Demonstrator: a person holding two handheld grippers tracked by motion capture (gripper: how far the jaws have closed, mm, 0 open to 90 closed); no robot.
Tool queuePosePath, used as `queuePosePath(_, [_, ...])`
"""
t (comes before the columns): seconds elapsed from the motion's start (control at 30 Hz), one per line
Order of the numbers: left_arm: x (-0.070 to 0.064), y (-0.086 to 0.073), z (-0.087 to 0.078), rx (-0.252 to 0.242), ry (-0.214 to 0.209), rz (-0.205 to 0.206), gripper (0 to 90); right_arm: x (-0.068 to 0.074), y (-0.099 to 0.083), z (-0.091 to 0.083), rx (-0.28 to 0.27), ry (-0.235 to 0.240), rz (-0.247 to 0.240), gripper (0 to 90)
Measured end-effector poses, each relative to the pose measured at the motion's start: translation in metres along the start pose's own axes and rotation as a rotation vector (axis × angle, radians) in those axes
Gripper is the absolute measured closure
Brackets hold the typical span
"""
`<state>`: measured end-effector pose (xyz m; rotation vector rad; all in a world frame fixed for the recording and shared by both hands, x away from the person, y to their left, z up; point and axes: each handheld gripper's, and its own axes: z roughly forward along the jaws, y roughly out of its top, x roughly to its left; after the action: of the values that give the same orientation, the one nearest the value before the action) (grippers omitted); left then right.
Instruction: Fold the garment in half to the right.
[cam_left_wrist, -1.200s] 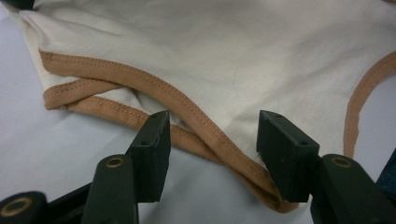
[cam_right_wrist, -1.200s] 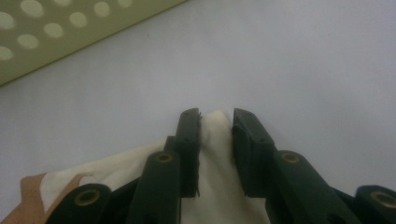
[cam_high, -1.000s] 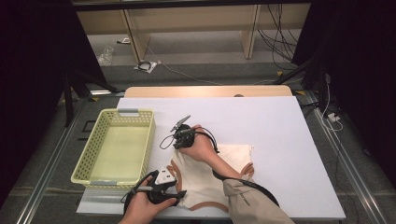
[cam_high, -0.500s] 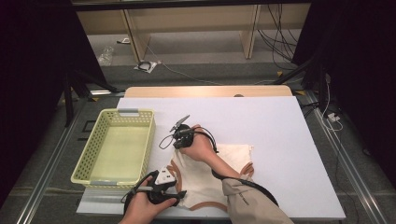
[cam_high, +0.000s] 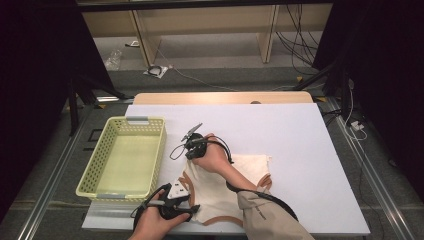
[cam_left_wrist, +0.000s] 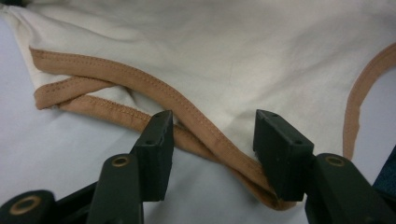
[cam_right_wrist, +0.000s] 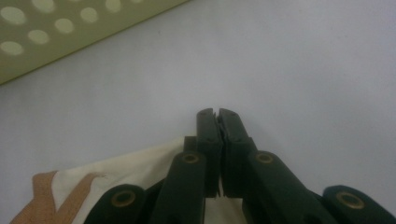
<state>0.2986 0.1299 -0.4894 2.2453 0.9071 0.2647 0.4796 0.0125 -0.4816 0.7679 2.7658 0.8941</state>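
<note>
Cream cotton garment with tan-brown trim lying flat on white table, near front edge, just right of pale yellow perforated plastic basket; right gripper sitting at garment's far-left corner, jaws pressed together, pinching cream fabric; left gripper hovering wide open at near-left hem, jaws straddling trim band, gripping nothing

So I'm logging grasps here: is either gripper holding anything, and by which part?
The right gripper is shut on the cream garment at its far edge. The left gripper is open, straddling the garment's tan hem, gripping nothing.
</note>
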Motion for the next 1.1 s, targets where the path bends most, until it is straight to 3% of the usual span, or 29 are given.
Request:
queuePosePath(0.23, [-0.0024,0.0008,0.0001,0.010,0.019,0.010,54.1,0.0004,0.0008,0.0000,0.004,0.000,0.002,88.7])
queuePosePath(0.77, [-0.0013,0.0018,0.0000,0.015,-0.005,0.012,68.8,0.0011,0.0018,-0.0001,0.011,-0.001,0.009,88.7])
queuePosePath(1.1, [0.0044,0.0029,-0.0004,0.028,-0.044,-0.029,77.3,0.0013,0.0019,-0.0001,0.013,-0.004,0.004,88.7])
